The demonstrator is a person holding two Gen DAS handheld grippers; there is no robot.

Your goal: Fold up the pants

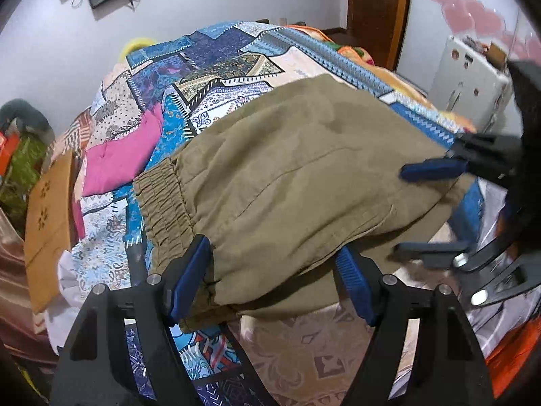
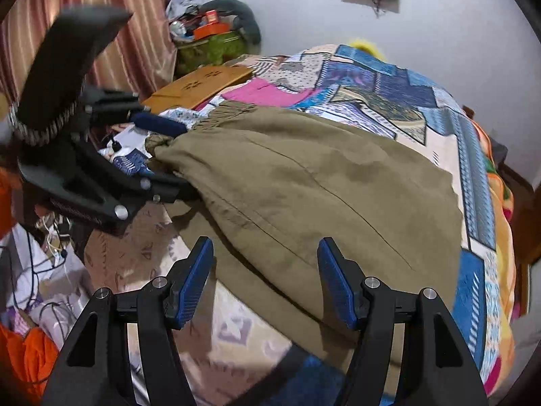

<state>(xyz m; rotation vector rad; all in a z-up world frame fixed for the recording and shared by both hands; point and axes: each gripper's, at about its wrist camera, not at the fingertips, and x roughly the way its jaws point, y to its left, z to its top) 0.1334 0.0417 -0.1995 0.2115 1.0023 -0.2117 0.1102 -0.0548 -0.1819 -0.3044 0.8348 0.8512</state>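
Both your tools are open: left tool (image 1: 274,280) straddles the pants (image 1: 297,176) near the waistband on the bed (image 1: 236,54), right tool (image 2: 265,280) at the near edge. Close shallow and you'll pinch one layer, dragging the fold apart.

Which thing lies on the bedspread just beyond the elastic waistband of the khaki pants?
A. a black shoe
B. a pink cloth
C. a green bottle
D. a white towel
B: in the left wrist view a pink cloth lies on the patterned bedspread right past the gathered waistband of the pants; the right wrist view shows the same.
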